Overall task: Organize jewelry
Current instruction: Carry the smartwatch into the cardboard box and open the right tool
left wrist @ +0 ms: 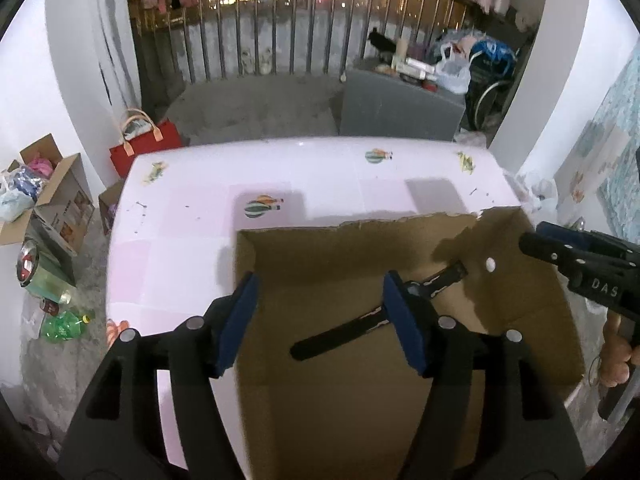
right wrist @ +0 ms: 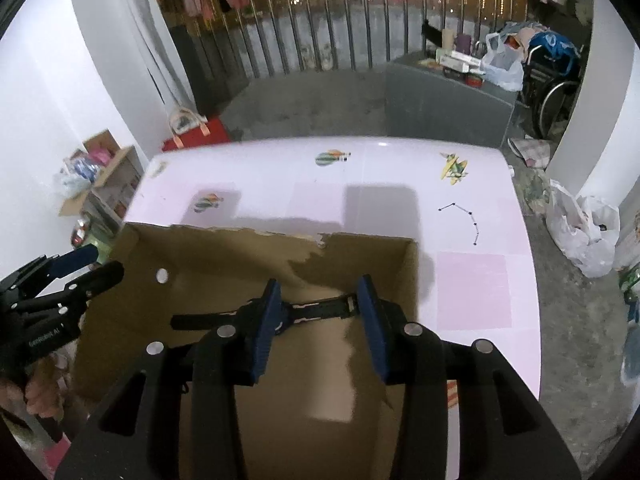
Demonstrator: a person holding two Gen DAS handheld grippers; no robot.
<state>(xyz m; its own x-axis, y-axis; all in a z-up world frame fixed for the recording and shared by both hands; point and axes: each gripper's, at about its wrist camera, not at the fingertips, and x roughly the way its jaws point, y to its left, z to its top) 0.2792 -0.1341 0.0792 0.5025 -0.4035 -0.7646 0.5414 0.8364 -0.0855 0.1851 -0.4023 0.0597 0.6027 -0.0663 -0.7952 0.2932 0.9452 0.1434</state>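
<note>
Left wrist view shows the left gripper (left wrist: 320, 320) above the box (left wrist: 532, 280), jaws apart and holding nothing. The right gripper (right wrist: 320, 322) is open and empty too, likely because the strap (right wrist: 320, 310) was dropped. It lies flat inside, long and black with white marks.

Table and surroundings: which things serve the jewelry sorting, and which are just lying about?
Job: cardboard box, black strap lying inside it, left gripper, right gripper, both open.
Lying about: red bag, green bottle, plastic bag.
</note>
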